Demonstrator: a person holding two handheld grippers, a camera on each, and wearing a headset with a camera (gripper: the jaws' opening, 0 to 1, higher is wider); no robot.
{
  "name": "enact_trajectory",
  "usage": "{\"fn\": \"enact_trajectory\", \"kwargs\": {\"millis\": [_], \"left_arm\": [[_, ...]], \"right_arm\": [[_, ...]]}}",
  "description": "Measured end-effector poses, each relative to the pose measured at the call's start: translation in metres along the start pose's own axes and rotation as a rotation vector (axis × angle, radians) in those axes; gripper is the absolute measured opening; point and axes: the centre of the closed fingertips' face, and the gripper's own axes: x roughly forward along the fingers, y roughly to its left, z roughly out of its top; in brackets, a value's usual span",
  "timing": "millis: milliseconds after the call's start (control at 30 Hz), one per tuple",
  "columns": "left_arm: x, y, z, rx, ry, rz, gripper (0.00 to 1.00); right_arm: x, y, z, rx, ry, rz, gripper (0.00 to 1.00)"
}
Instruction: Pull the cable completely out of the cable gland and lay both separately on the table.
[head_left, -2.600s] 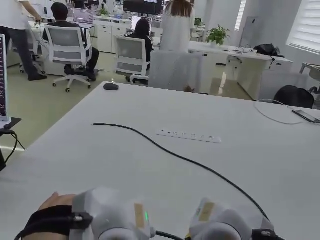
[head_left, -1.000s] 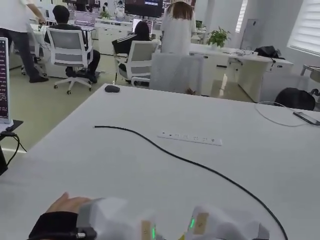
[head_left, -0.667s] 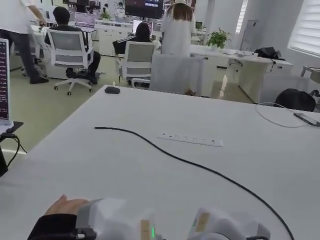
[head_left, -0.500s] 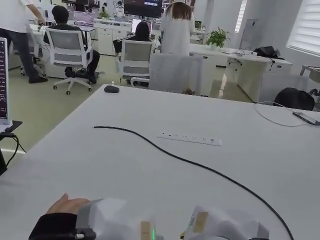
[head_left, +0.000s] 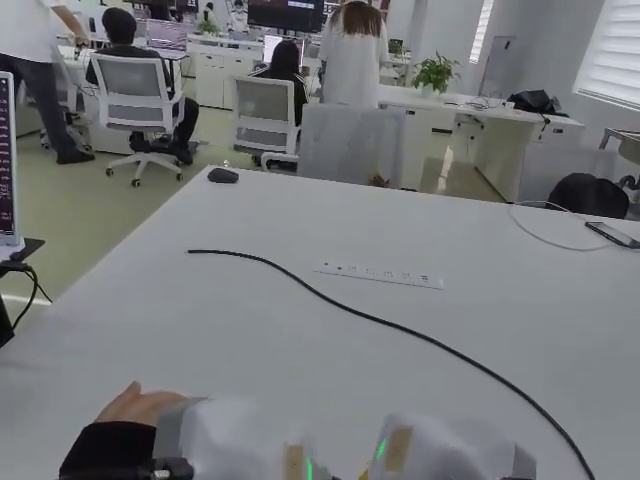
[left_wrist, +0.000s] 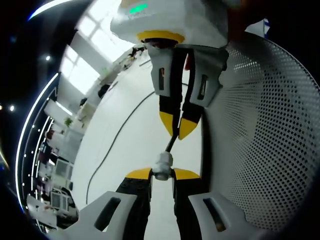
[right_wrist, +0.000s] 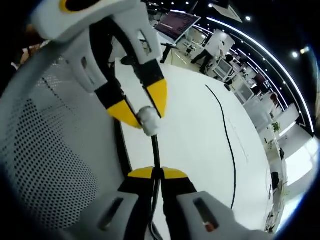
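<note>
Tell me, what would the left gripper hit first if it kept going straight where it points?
Probably the right gripper, which faces it, shut on the thin black cable leading from the white plastic cable gland the left gripper holds. Gap depth is unclear.

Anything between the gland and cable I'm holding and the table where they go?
Nothing visible does. The left gripper grips the gland, the right gripper the cable, over bare table; the power strip lies well beyond.
</note>
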Motion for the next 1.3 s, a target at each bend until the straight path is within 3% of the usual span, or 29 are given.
{"fn": "enact_trajectory", "kwargs": {"millis": [67, 133, 167, 200, 300, 467, 600, 767, 833, 867, 900, 967, 1067, 1133, 1233, 1300], "left_arm": [[0.001, -0.003, 0.0, -0.043, -0.012, -0.019, 0.16], [-0.001, 0.002, -0.004, -0.035, 0.008, 0.005, 0.16], [-0.001, 0.002, -0.006, -0.067, 0.009, 0.0, 0.16], [-0.001, 0.001, -0.004, -0.122, -0.019, -0.013, 0.16], [-0.003, 0.009, -0.007, -0.149, -0.022, 0.011, 0.16], [-0.003, 0.014, -0.009, -0.228, -0.039, 0.009, 0.16], [-0.001, 0.017, -0.005, -0.293, -0.075, -0.034, 0.16], [0.005, 0.013, -0.008, -0.285, -0.055, -0.046, 0.16], [0.003, 0.014, -0.008, -0.276, -0.049, -0.042, 0.16], [0.002, 0.015, -0.006, -0.292, -0.062, -0.052, 0.16], [0.002, 0.013, -0.005, -0.298, -0.063, -0.061, 0.16], [0.0, 0.014, -0.005, -0.29, -0.061, -0.057, 0.16], [-0.003, 0.011, -0.005, -0.296, -0.06, -0.059, 0.16], [-0.007, 0.01, -0.007, -0.301, -0.057, -0.057, 0.16], [-0.014, 0.009, -0.01, -0.306, -0.048, -0.052, 0.16], [-0.018, 0.01, -0.014, -0.312, -0.041, -0.046, 0.16]], "right_arm": [[0.002, 0.0, -0.002, 0.024, 0.002, 0.012, 0.04], [0.002, 0.001, -0.005, 0.01, 0.023, 0.011, 0.04], [0.003, 0.002, -0.006, 0.009, 0.026, 0.013, 0.04], [0.003, 0.002, -0.007, 0.015, 0.029, 0.014, 0.04], [0.001, -0.002, -0.007, 0.03, 0.025, -0.002, 0.04], [0.0, -0.002, -0.007, 0.036, 0.023, -0.006, 0.04], [0.0, -0.005, -0.005, 0.041, 0.014, -0.009, 0.04], [0.001, -0.004, -0.002, 0.11, -0.02, 0.044, 0.04], [0.004, -0.011, 0.011, 0.209, -0.089, 0.102, 0.04], [0.007, -0.02, 0.016, 0.233, -0.097, 0.138, 0.04], [0.01, -0.025, 0.018, 0.248, -0.089, 0.171, 0.04], [0.024, -0.053, 0.025, 0.263, -0.119, 0.157, 0.04], [0.059, -0.082, 0.017, 0.314, -0.085, 0.182, 0.04], [0.073, -0.088, 0.015, 0.335, -0.085, 0.196, 0.05], [0.105, -0.095, 0.001, 0.446, -0.046, 0.229, 0.05], [0.116, -0.106, -0.008, 0.453, -0.011, 0.173, 0.08]]}}
